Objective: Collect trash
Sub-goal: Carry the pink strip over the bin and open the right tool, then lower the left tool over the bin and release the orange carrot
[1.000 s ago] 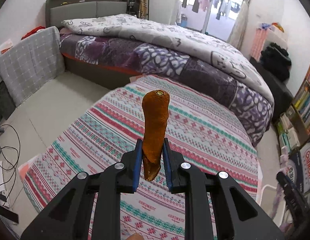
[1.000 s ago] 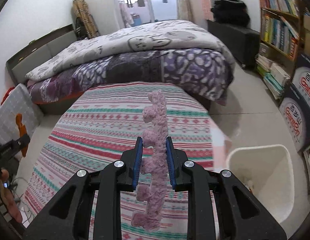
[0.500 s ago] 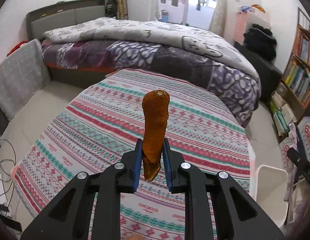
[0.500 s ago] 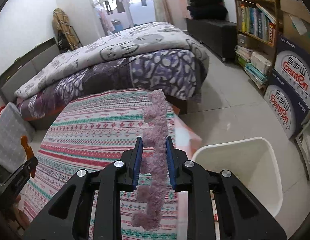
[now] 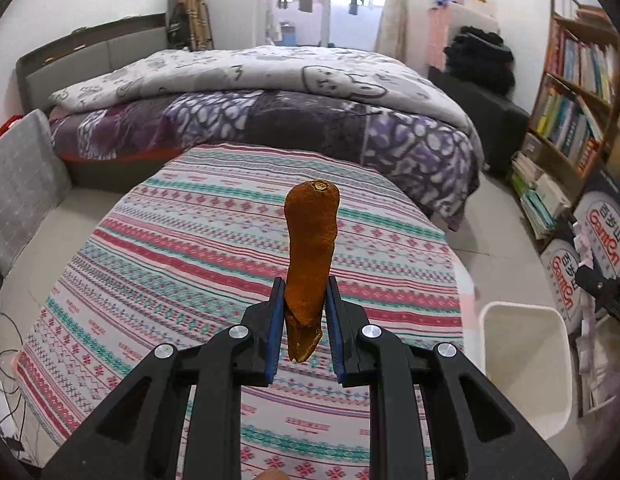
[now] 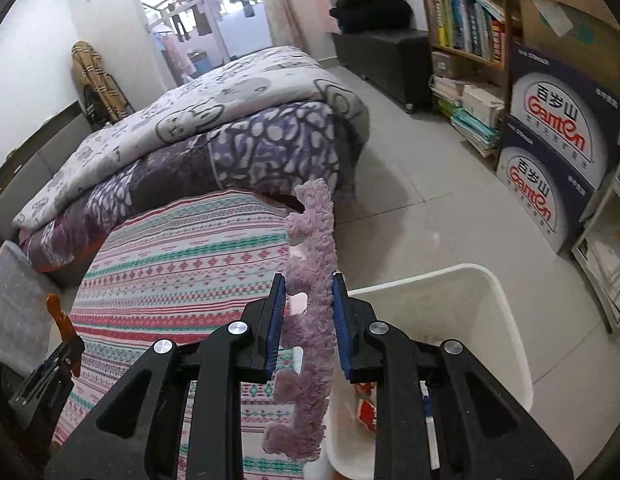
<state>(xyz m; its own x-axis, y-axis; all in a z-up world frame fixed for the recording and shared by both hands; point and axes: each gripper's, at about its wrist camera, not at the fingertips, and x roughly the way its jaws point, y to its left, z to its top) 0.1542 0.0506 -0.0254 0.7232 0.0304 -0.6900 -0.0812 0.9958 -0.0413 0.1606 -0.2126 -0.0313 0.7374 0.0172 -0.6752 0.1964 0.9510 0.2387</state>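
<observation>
My left gripper (image 5: 304, 292) is shut on an orange-brown carrot-shaped piece (image 5: 311, 248) that stands upright between the blue pads, above the striped tablecloth (image 5: 190, 260). My right gripper (image 6: 308, 292) is shut on a fuzzy pink-purple strip (image 6: 313, 280) that hangs down past the pads. Just right of the right gripper stands a white bin (image 6: 469, 300) with red and white scraps inside; the same bin (image 5: 525, 360) appears at the lower right in the left wrist view. The left gripper with the orange piece (image 6: 56, 312) also shows at the left edge of the right wrist view.
A bed with a purple and grey quilt (image 5: 270, 100) stands behind the table. A bookshelf (image 6: 461, 20) and stacked printed boxes (image 6: 549, 152) line the right wall. Tiled floor (image 6: 409, 208) lies between bed and boxes. Cables (image 5: 2, 344) trail on the floor at the left.
Both views have swung to the right: the white bin has come closer in the right wrist view and entered the left wrist view. Both grips are unchanged.
</observation>
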